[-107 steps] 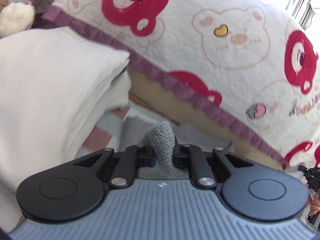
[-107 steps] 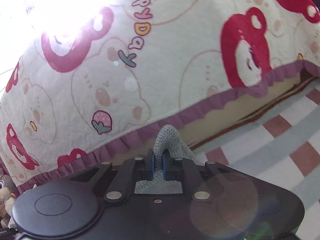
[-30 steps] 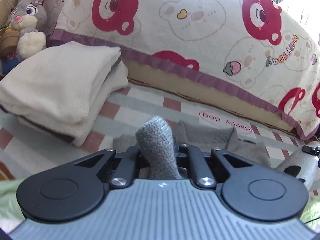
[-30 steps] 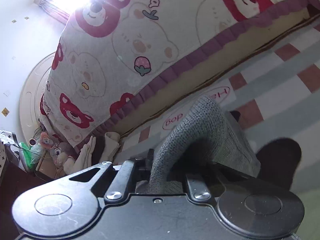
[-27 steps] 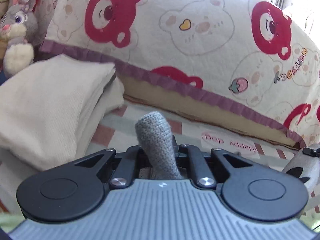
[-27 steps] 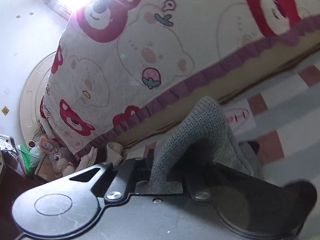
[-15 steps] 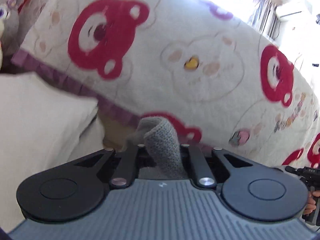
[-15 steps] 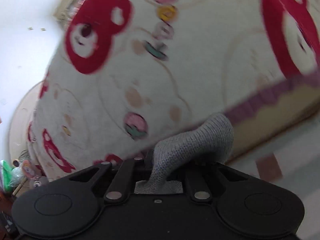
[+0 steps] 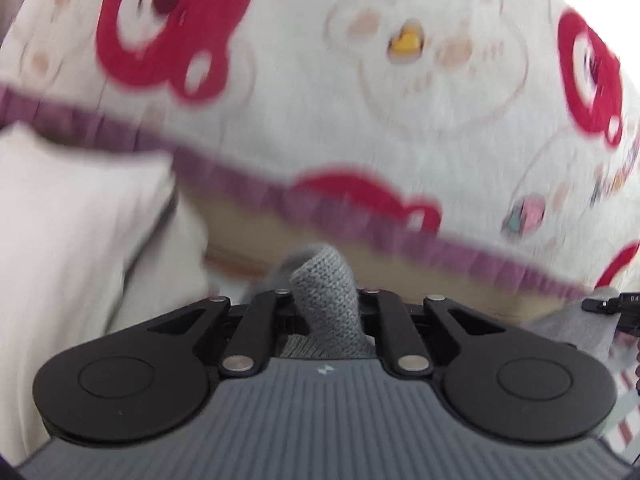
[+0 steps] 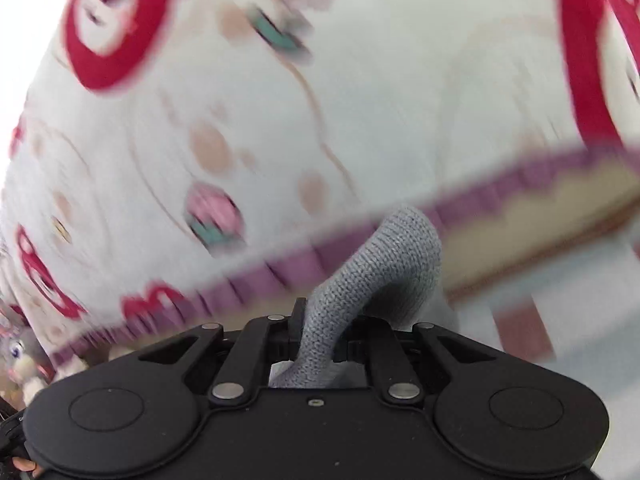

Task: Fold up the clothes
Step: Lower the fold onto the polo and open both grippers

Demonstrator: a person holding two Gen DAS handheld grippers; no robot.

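A grey knitted garment (image 9: 326,300) bulges up between the jaws of my left gripper (image 9: 325,312), which is shut on it. In the right wrist view another fold of the same grey knit (image 10: 376,276) arches out of my right gripper (image 10: 320,344), also shut on it. Both grippers point at the base of a bear-print quilted cover (image 9: 360,100), close to its purple frill (image 10: 460,204). More grey fabric (image 9: 572,320) shows at the right edge of the left wrist view, by the other gripper's black parts. The rest of the garment is hidden under the grippers.
A stack of folded cream clothes (image 9: 68,232) lies to the left. The checked sheet (image 10: 560,300) with pale and brownish-red squares lies at the right. A plush rabbit (image 10: 16,352) sits far left. Both views are motion-blurred.
Both grippers have carried the grey knit forward and slightly down toward the quilt; the laid-out part of the garment and most of the checked sheet have dropped out of view. The grips are unchanged.
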